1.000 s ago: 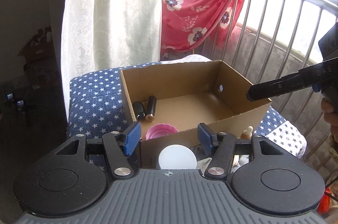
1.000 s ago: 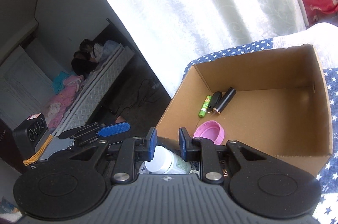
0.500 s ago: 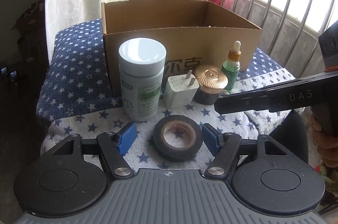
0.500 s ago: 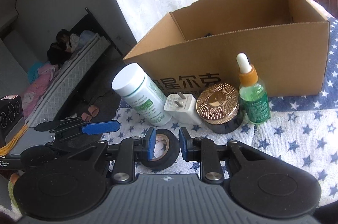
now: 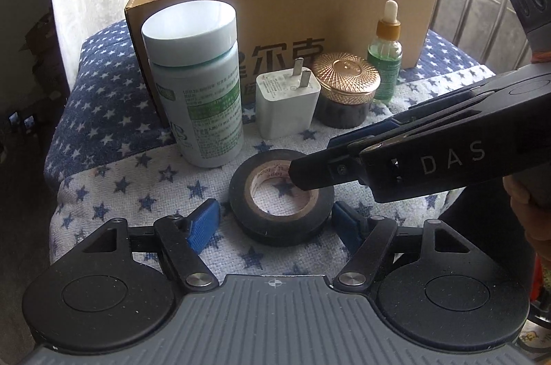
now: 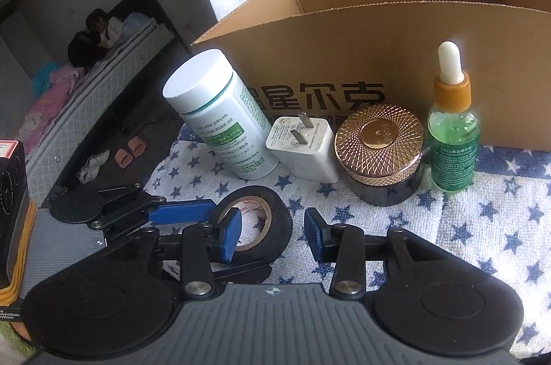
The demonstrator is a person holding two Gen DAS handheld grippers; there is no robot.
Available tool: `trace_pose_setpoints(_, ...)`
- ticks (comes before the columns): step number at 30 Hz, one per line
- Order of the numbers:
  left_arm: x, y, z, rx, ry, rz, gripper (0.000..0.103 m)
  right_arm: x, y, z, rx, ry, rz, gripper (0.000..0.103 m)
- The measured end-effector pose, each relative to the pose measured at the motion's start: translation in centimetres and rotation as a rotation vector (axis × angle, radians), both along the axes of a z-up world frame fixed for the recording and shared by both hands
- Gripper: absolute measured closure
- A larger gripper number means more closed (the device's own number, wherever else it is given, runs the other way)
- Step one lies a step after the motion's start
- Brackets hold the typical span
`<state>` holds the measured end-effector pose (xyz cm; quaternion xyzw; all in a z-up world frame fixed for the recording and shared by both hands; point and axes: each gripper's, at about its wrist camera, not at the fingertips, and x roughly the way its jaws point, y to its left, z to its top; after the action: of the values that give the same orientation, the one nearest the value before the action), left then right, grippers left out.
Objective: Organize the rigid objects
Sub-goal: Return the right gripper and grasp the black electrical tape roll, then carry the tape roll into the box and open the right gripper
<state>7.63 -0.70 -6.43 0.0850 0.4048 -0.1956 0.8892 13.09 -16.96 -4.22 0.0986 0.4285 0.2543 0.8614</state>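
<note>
Starred cloth (image 5: 113, 193), tape roll (image 5: 280, 205) between tools

A: What is the left gripper (image 5: 275, 222) showing?
B: Black linkages, silver screws, blue pads (image 5: 203, 222), a ribbed grey body.
A: And the right gripper (image 6: 272, 236)?
B: It's wearing white "DAS" lettering; bare skin is peeking behind.

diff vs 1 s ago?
Both hand-held grippers dropped from above the open cardboard box to the black electrical tape roll on the star-patterned cloth. The left hand-held gripper now brackets the roll, open; the right hand-held gripper opened wider, one finger over the roll's hole. Nothing is gripped. The four items fronting the box haven't moved in the last half second.
</note>
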Motion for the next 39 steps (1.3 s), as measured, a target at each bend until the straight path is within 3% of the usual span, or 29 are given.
trace_pose_setpoints(10, 0.3, -0.1, -0.2, -0.014, -0.012, 0.001, 0.031, 0.6, 0.8, -0.7, -0.054, -0.025, 0.025, 0.066)
trace_pose_setpoints(17, 0.0, -0.4, -0.4, -0.019, -0.034, -0.001, 0.037, 0.5, 1.1, -0.5, -0.092, -0.056, 0.060, 0.081)
trace_pose_setpoints(22, -0.5, -0.4, 0.2, -0.016, -0.048, 0.009, 0.037, 0.1, 1.0, 0.1, -0.092, -0.065, 0.062, 0.082)
trace_pose_setpoints(27, -2.1, 0.1, 3.5, -0.016, -0.159, 0.011, 0.037, -1.6, 1.1, 4.2, -0.098, -0.180, 0.077, 0.082)
trace_pose_setpoints(34, -1.5, 0.0, 11.1, 0.023, -0.417, -0.019, 0.037, -1.0, 1.9, 13.2, -0.153, -0.422, 0.102, 0.082)
trace_pose_setpoints(36, 0.1, -0.3, 12.9, 0.049, -0.456, -0.042, 0.037, 0.6, 1.9, 15.1, -0.174, -0.445, 0.105, 0.082)
trace_pose_setpoints(39, 3.8, -1.1, 14.6, 0.065, -0.439, -0.080, 0.037, 4.5, 1.1, 16.8, -0.166, -0.389, 0.102, 0.082)
